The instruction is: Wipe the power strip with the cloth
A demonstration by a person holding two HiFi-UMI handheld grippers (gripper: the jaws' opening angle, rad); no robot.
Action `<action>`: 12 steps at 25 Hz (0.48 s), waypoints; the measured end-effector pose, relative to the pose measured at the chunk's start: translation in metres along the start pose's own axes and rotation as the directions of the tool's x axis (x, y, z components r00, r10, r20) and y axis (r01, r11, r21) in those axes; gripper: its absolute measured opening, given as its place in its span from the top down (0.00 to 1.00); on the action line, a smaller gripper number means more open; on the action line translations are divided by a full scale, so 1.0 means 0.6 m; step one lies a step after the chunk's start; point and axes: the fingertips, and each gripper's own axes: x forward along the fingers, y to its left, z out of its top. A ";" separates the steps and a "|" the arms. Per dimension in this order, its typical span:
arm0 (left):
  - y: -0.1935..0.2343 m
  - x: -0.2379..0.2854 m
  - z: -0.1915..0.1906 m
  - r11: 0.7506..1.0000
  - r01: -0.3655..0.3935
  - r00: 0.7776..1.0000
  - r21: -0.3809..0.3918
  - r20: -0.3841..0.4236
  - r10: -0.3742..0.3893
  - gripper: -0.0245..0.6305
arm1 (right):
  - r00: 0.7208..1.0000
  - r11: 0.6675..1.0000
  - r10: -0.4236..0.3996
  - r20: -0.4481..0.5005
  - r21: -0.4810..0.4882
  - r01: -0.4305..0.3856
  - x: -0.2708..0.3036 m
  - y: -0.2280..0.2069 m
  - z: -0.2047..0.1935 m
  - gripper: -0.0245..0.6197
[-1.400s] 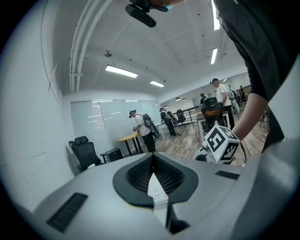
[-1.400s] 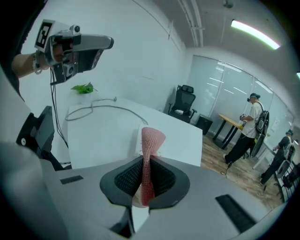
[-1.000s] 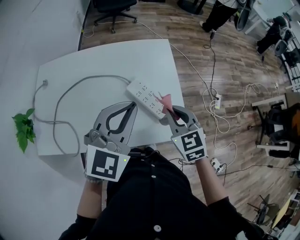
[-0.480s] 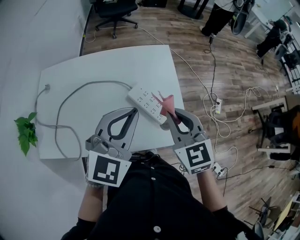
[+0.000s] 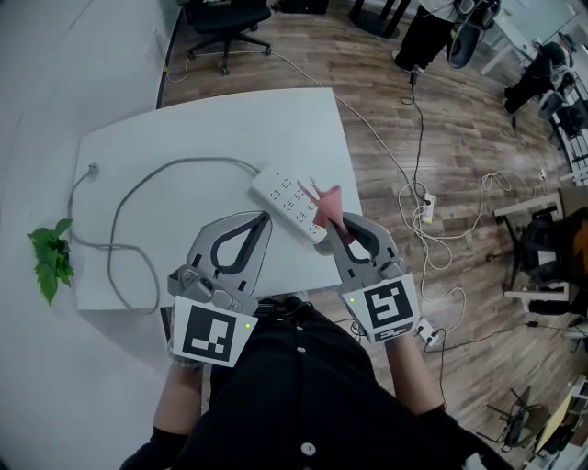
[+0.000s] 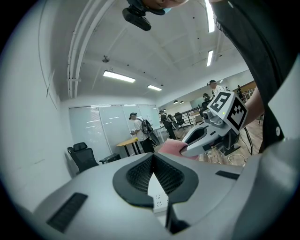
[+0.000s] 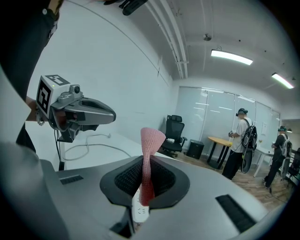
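A white power strip (image 5: 287,200) lies slanted on the white table (image 5: 211,128), near its right front edge. My right gripper (image 5: 338,223) is shut on a pink cloth (image 5: 327,199), which stands up from the jaws over the strip's near end. In the right gripper view the cloth (image 7: 149,159) rises between the shut jaws, with the strip (image 7: 139,209) below. My left gripper (image 5: 265,218) is shut on nothing, its tip just left of the strip's near end. The left gripper view shows the strip (image 6: 157,198) under the jaws and the cloth (image 6: 171,147) at the right.
The strip's grey cable (image 5: 138,193) loops across the table's left half to a plug (image 5: 91,170). A green plant (image 5: 50,259) sits off the table's left edge. An office chair (image 5: 220,16) and loose cables (image 5: 423,197) are on the wooden floor.
The head view has shifted a little. Both grippers, the cloth and the strip keep nearly the same places relative to each other.
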 end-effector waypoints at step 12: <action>-0.004 0.005 -0.006 1.000 0.005 1.000 -0.006 -0.004 -0.005 0.94 | 1.000 1.000 0.009 -0.013 -0.010 -0.010 0.000 0.005 0.002 0.89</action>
